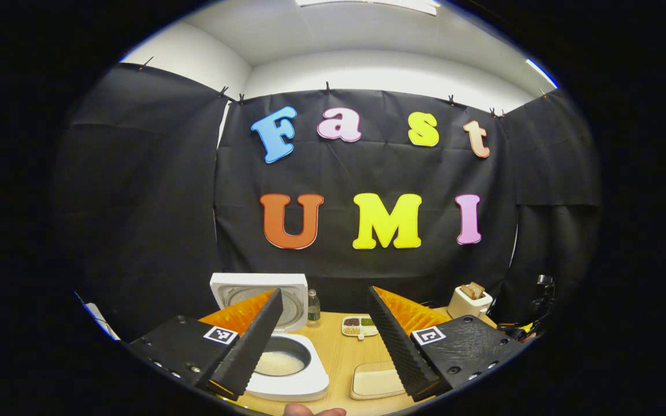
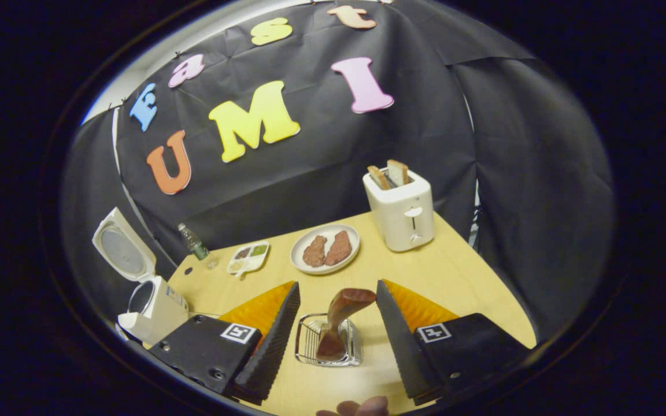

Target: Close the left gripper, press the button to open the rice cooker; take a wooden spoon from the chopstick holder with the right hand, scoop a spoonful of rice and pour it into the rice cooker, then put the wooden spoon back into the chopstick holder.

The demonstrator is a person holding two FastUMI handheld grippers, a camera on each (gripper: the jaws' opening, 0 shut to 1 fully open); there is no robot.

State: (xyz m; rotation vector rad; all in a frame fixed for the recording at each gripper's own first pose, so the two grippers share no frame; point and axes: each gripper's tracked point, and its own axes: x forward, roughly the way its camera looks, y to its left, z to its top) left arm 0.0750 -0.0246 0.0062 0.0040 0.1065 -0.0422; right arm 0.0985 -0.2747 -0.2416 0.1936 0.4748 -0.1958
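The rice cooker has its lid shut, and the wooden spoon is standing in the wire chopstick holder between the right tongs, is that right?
Not quite: the rice cooker has its lid raised, not shut, as the right gripper view shows; the left gripper view looks into its pot. The rest holds: the wooden spoon stands in the wire chopstick holder, between the open right tongs.

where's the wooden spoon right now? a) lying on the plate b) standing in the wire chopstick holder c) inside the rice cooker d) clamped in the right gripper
b: in the right gripper view the wooden spoon stands in the chopstick holder, between the open fingers of the right gripper, which do not touch it.
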